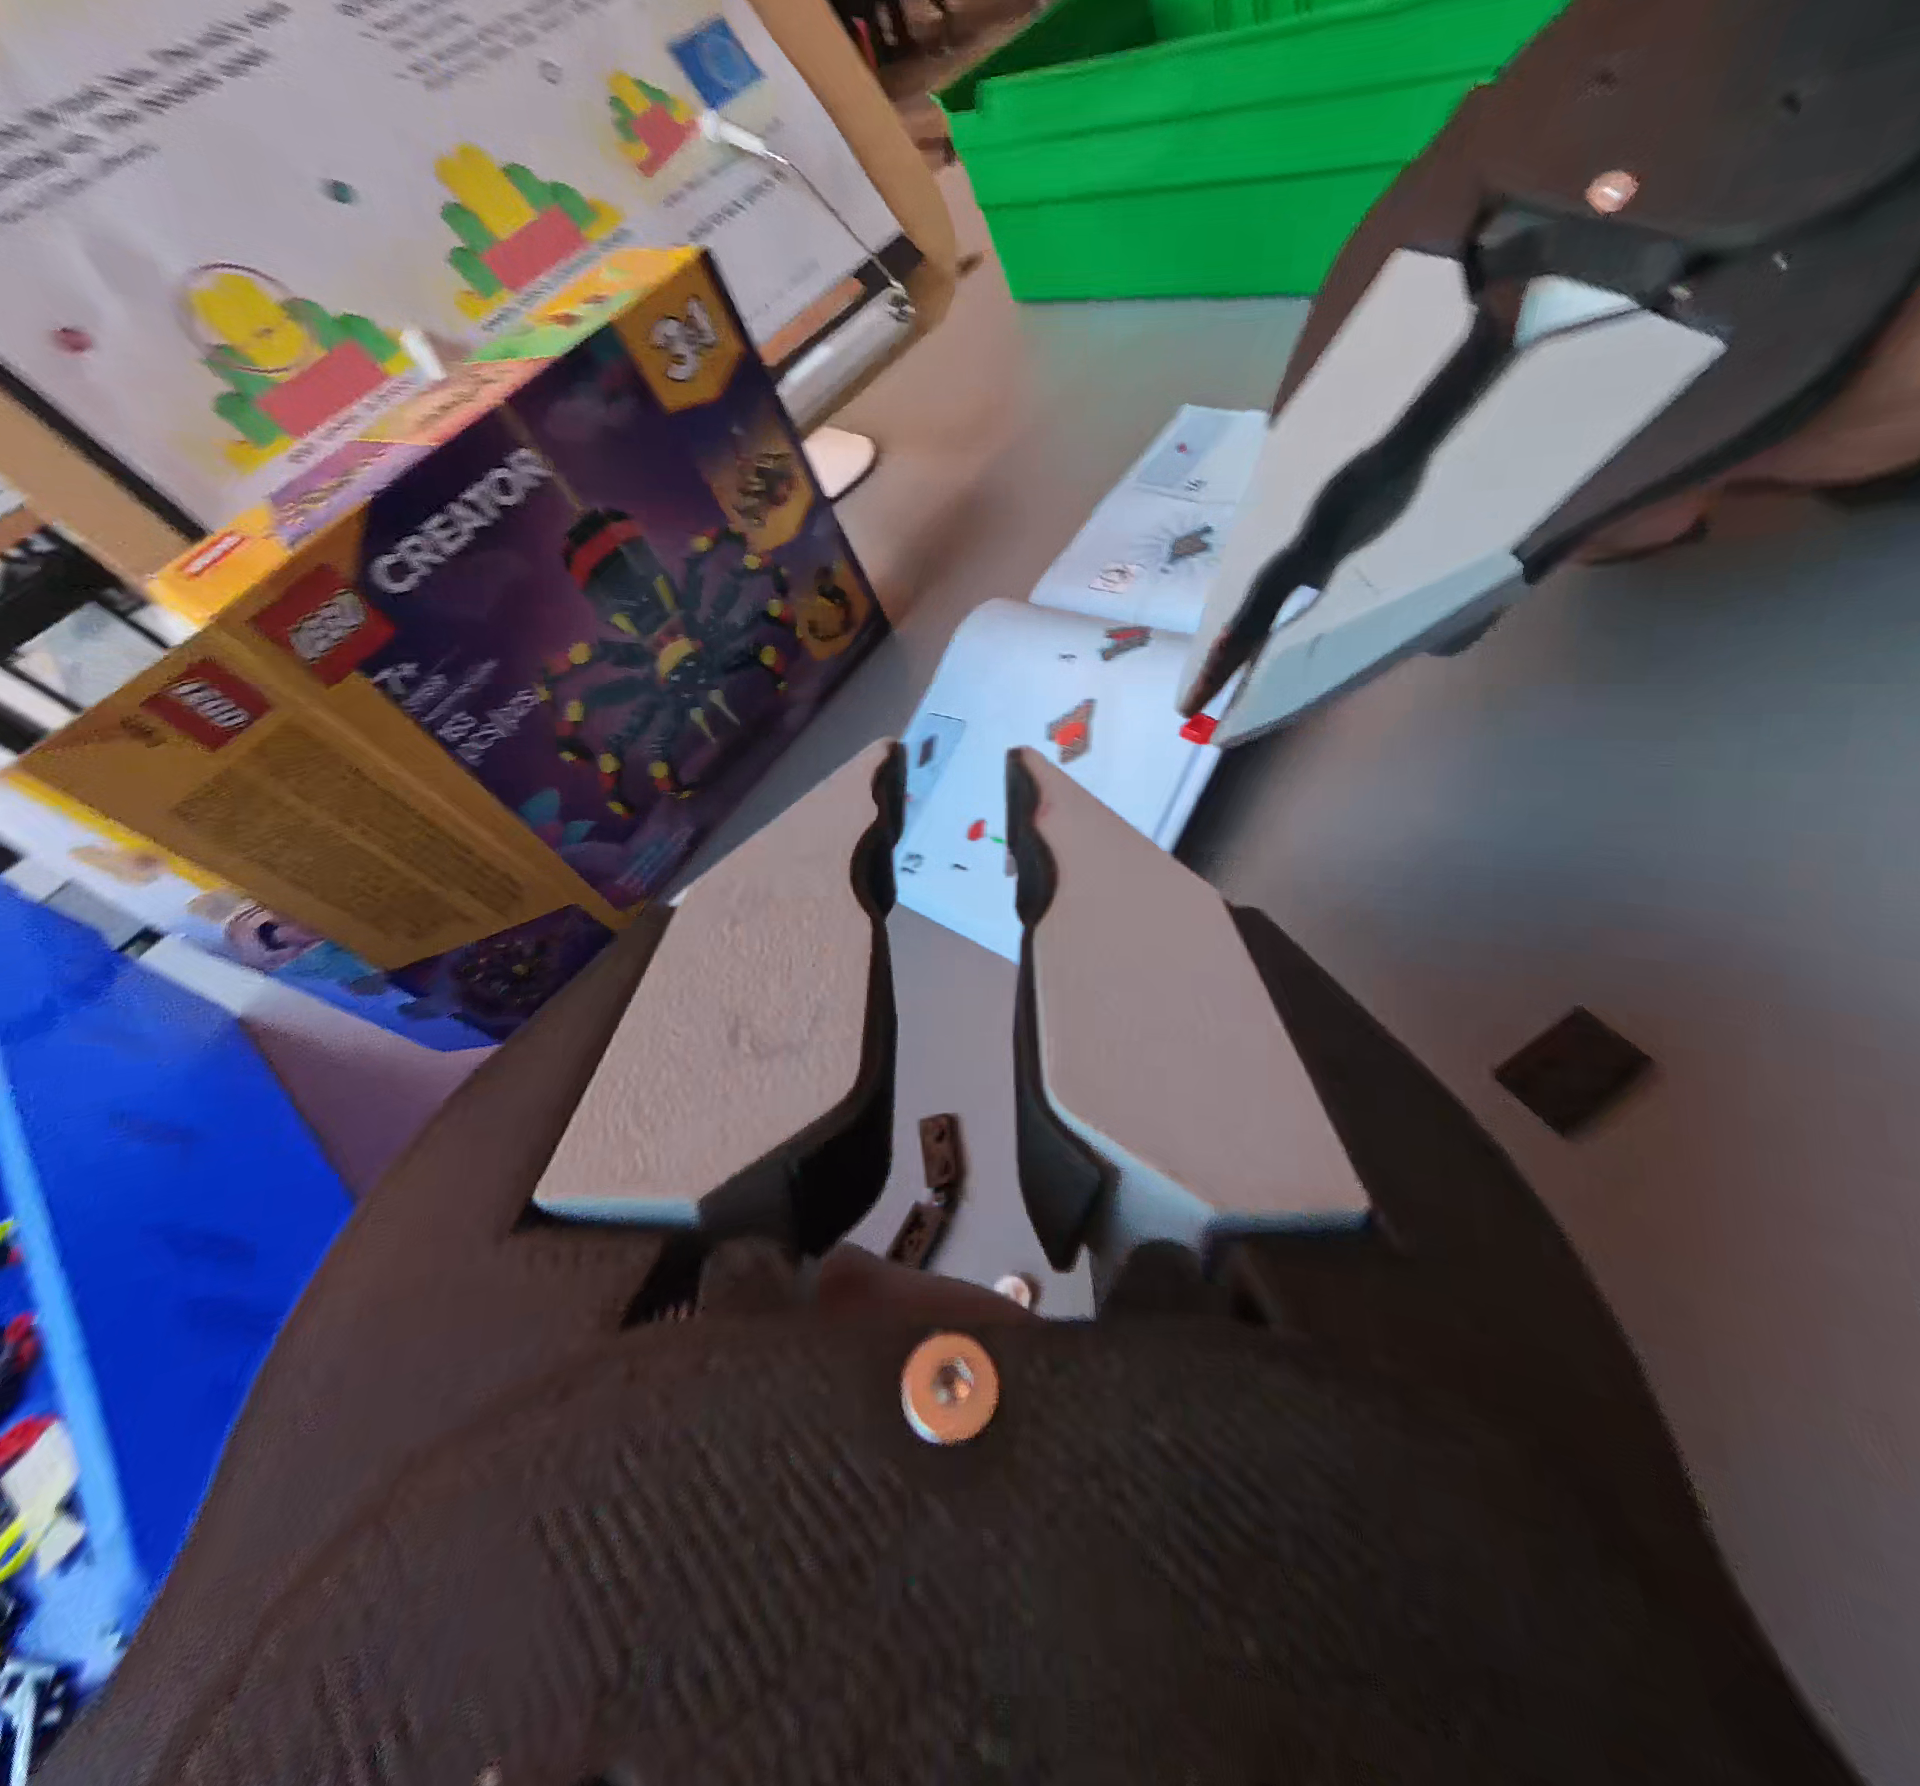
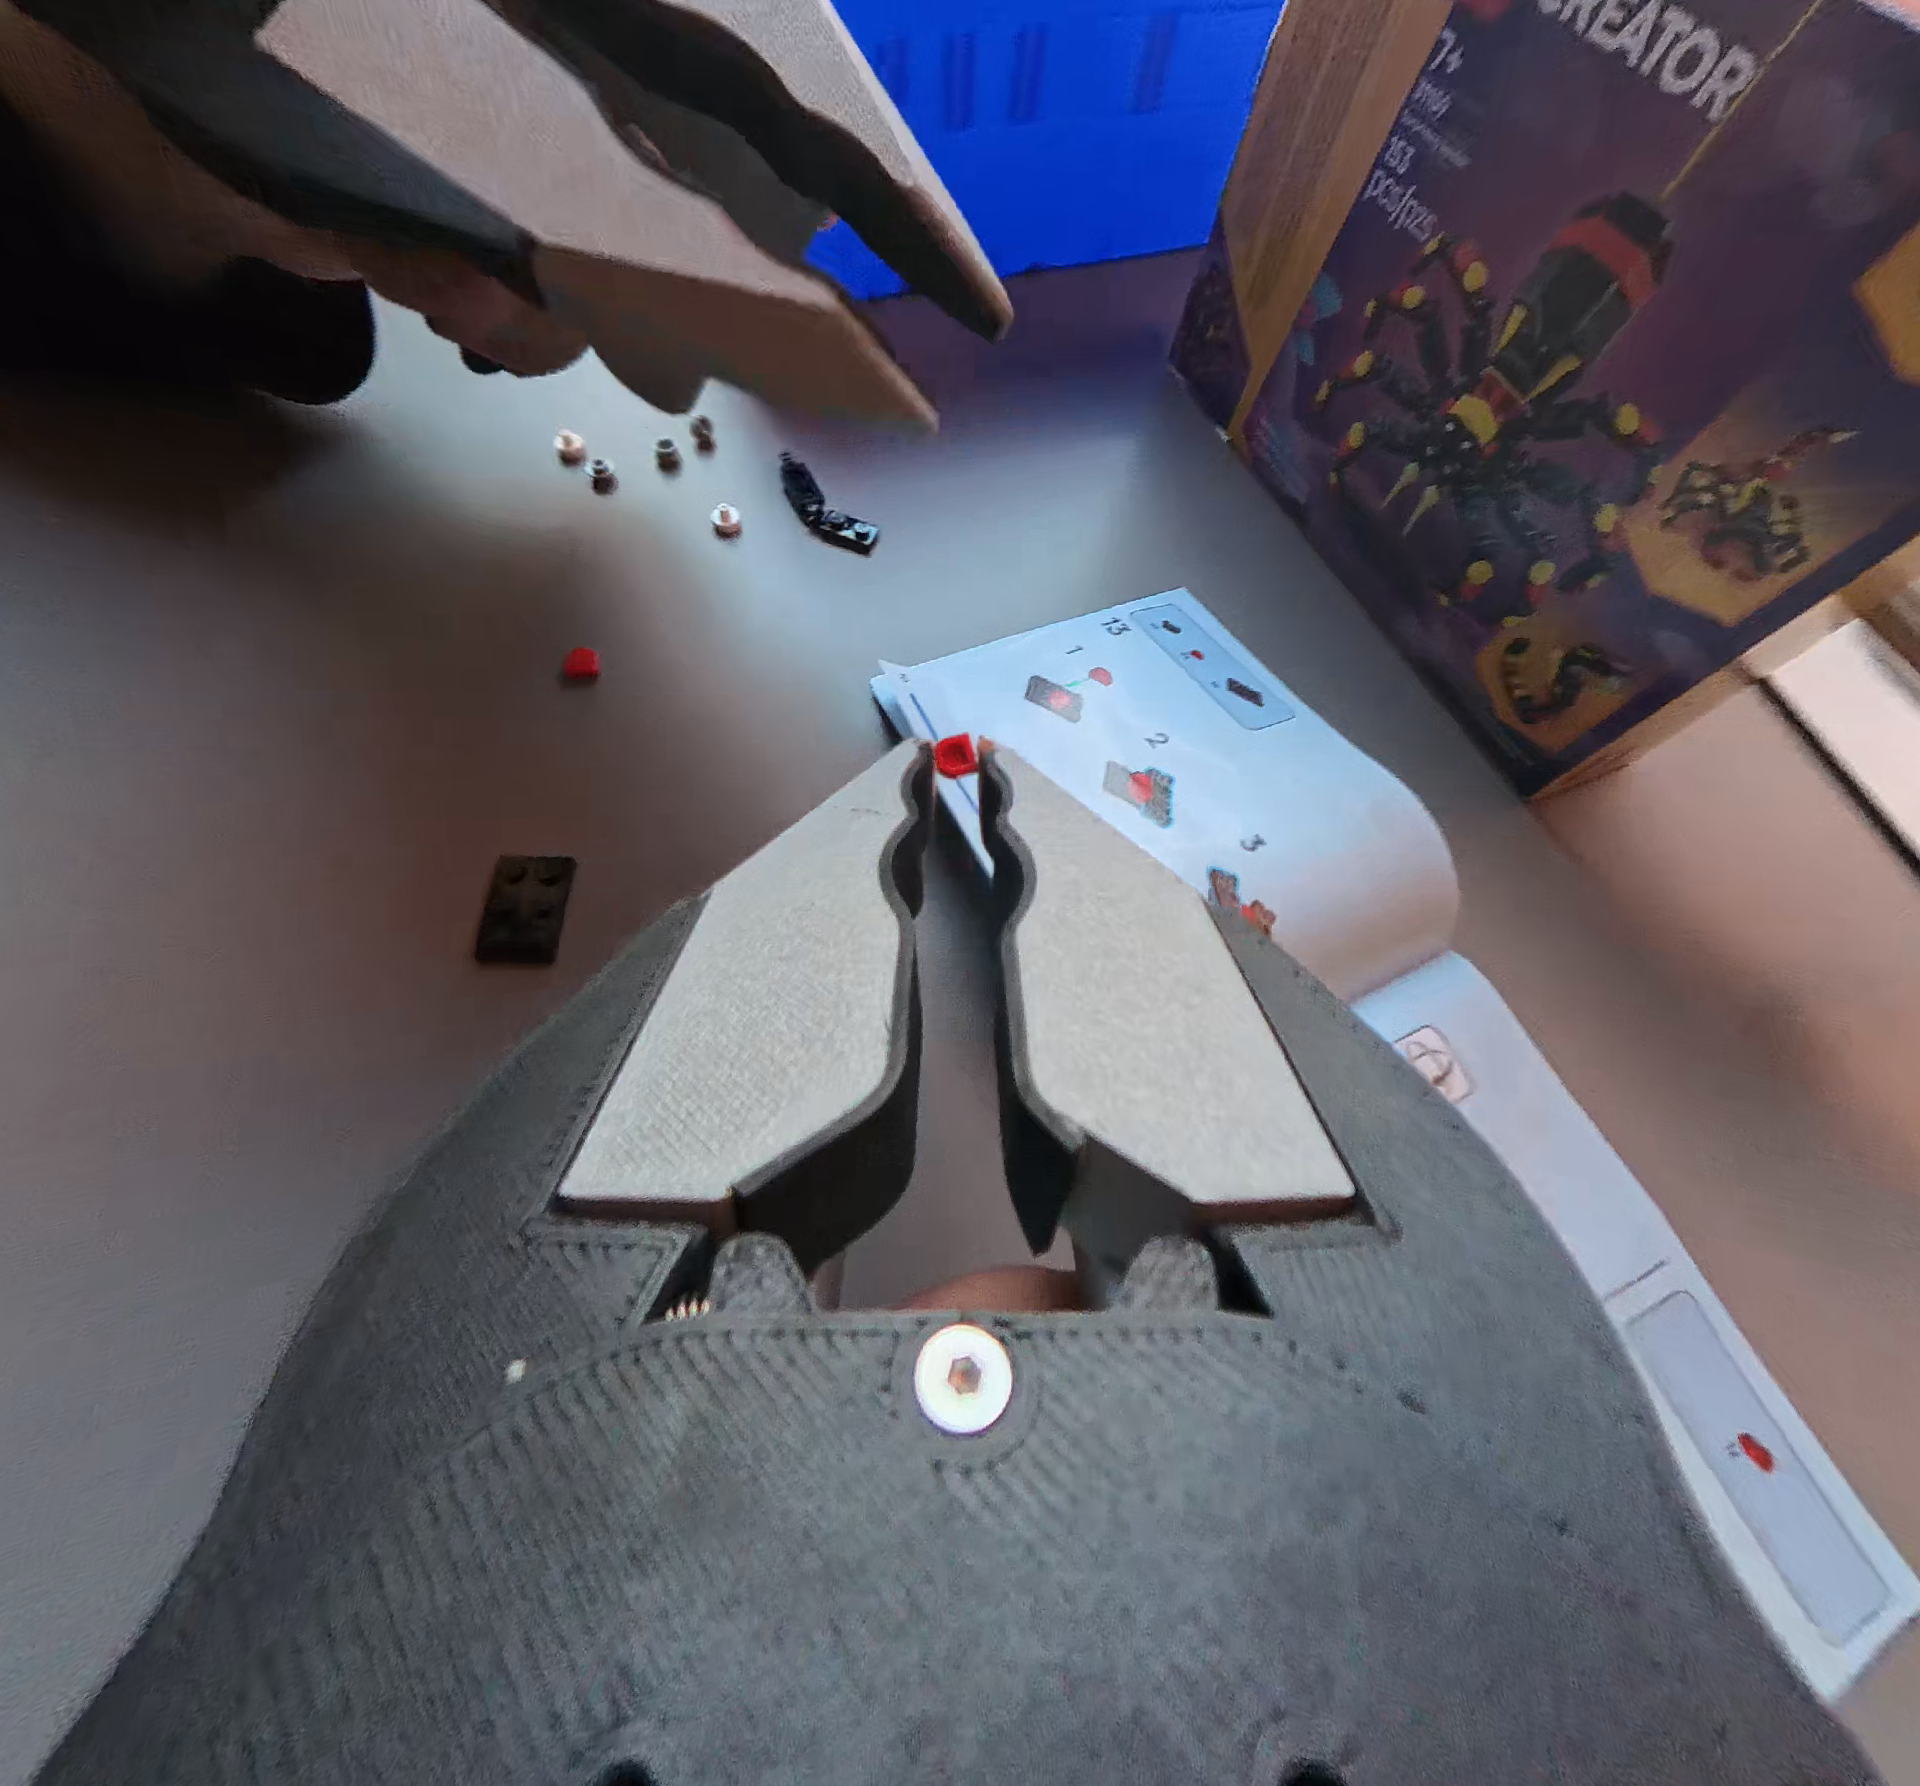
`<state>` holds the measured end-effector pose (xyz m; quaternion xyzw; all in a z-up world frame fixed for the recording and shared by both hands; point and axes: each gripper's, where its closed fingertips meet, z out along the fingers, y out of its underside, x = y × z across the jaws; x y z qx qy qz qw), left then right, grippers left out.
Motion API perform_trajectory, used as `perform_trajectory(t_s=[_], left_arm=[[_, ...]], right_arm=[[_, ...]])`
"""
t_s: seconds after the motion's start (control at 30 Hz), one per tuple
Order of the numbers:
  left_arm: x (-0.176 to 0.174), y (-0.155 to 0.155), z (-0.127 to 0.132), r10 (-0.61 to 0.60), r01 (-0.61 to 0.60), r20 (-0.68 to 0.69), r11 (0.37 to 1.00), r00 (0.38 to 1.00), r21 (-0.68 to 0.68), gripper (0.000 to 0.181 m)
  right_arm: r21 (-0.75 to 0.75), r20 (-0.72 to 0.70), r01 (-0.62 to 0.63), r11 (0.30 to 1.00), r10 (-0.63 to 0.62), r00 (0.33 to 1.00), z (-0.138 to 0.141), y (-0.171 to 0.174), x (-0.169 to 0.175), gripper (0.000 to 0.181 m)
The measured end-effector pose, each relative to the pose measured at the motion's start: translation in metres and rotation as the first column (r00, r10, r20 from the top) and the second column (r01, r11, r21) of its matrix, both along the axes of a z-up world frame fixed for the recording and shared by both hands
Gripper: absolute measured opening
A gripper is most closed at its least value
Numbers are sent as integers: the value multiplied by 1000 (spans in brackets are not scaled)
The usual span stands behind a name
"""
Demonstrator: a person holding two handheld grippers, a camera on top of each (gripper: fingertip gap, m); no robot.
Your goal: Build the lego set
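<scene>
My right gripper [image 2: 956, 757] is shut on a small red piece [image 2: 952, 756], held at its fingertips above the open instruction booklet [image 2: 1195, 770]. It also shows in the left wrist view [image 1: 1205, 713] with the red piece [image 1: 1198, 727] at its tip. My left gripper [image 1: 954, 762] is open and empty, above the table near the booklet [image 1: 1039, 697]; it shows in the right wrist view [image 2: 971, 375] at upper left. On the table lie a black plate [image 2: 526, 908], a second red piece [image 2: 581, 664], black hinge pieces [image 2: 826, 505] and several small round pieces [image 2: 665, 458].
The set's box [image 2: 1558, 334] stands at the right, also in the left wrist view [image 1: 499, 614]. A blue bin [image 2: 1039, 74] is behind, green bins [image 1: 1247, 105] at the far side, and a poster board [image 1: 364, 105] behind the box. The black plate [image 1: 1572, 1069] lies on grey table. Tip to tip, the grippers are about 7 centimetres apart. The right tips stand about 10 centimetres off the black plate [image 2: 526, 908].
</scene>
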<state>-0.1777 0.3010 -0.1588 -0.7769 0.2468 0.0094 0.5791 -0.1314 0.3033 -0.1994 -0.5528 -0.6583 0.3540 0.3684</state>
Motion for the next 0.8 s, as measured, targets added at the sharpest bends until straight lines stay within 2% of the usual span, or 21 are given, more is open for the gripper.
perform_trajectory(t_s=[0.03,0.23,0.33,0.5,0.63,0.8], left_arm=[[-4,0,1,16,-16,19,1000,1000,-1,14],[6,-6,-7,-36,73,265,989,964,-130,18],[10,-7,-9,-46,101,317,983,947,-157,20],[19,-10,-5,-85,153,375,976,923,-155,20],[16,-9,-8,-79,138,348,979,934,-149,20],[16,-8,-11,-84,160,393,973,916,-166,20]], right_arm=[[36,-7,12,999,-11,1000,1,1,-2,5],[343,-18,37,938,-33,999,1,-4,-9,6],[449,-40,56,892,-43,998,5,-5,-9,6],[467,-48,74,881,-58,997,6,-2,-8,5],[462,-58,78,883,-58,997,8,-2,-6,5],[490,-100,94,867,-51,994,17,-6,-7,6]])
